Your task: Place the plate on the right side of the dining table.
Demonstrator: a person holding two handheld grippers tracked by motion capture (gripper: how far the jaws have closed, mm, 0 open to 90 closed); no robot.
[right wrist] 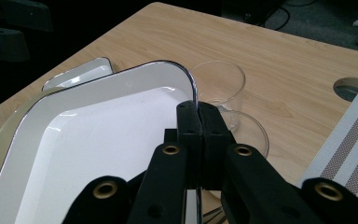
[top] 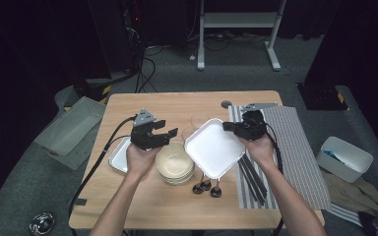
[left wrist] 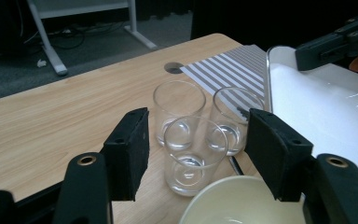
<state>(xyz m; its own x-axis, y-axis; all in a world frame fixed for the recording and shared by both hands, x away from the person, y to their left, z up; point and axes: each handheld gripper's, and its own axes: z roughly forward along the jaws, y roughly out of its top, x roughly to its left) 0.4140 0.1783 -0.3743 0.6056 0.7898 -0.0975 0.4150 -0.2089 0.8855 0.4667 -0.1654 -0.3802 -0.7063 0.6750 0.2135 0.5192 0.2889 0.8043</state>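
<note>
My right gripper is shut on the rim of a white square plate and holds it tilted above the table; its jaws pinch the plate's edge. My left gripper hovers open just left of the plate, over a stack of cream bowls. Between its spread fingers nothing is held; three clear glasses stand on the table beyond them. The cream bowl lies just below the jaws.
A second white plate lies left of the bowls. A striped placemat with black utensils covers the table's right side. Black spoons lie near the front. Bins stand on the floor: grey, white.
</note>
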